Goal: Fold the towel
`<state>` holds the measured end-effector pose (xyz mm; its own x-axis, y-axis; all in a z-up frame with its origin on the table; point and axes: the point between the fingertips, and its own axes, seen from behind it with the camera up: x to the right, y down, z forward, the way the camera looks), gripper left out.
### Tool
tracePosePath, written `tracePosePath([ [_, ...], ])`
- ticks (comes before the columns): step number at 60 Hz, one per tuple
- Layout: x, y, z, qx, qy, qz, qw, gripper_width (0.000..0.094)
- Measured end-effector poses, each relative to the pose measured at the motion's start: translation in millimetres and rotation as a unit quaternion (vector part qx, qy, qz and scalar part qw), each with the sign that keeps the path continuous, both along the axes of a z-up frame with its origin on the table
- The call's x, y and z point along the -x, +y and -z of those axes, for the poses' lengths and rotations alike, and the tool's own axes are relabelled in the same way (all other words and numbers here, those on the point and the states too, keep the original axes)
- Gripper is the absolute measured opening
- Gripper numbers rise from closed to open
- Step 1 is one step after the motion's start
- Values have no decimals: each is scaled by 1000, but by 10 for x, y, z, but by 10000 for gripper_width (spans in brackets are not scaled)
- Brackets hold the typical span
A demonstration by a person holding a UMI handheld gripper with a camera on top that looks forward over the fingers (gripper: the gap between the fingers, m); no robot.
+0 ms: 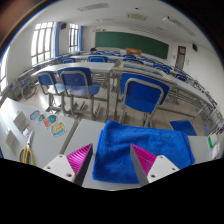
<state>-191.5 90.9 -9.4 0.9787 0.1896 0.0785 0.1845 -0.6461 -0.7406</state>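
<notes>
On the table (95, 135), near its front edge, the blue towel (140, 150) lies flat. The hand-held gripper (112, 160) hovers wide, empty. Grip one towel corner fully; carry it squarely across.

A pale white desk (100, 135) filled the lower middle of the frame. A blue towel (140, 150) lay rumpled on it, right of center, and near the left edge sat a yellow-handled tool (27, 154).
</notes>
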Motion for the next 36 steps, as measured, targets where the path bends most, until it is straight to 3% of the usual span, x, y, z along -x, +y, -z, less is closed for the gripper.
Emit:
tracePosePath([
  [3,25,77,15,-11,-3,-12,1000,658],
  [8,40,117,45,-16,-22,-32,999,300],
  [11,-116,118,17,-23,-46,-25,998,83],
  [15,-88,100,16,-23,-45,-28,998,42],
  [28,268,-11,-258,17,73,-6,997,35],
  [36,273,-137,-919,5,153,-5,988,35],
])
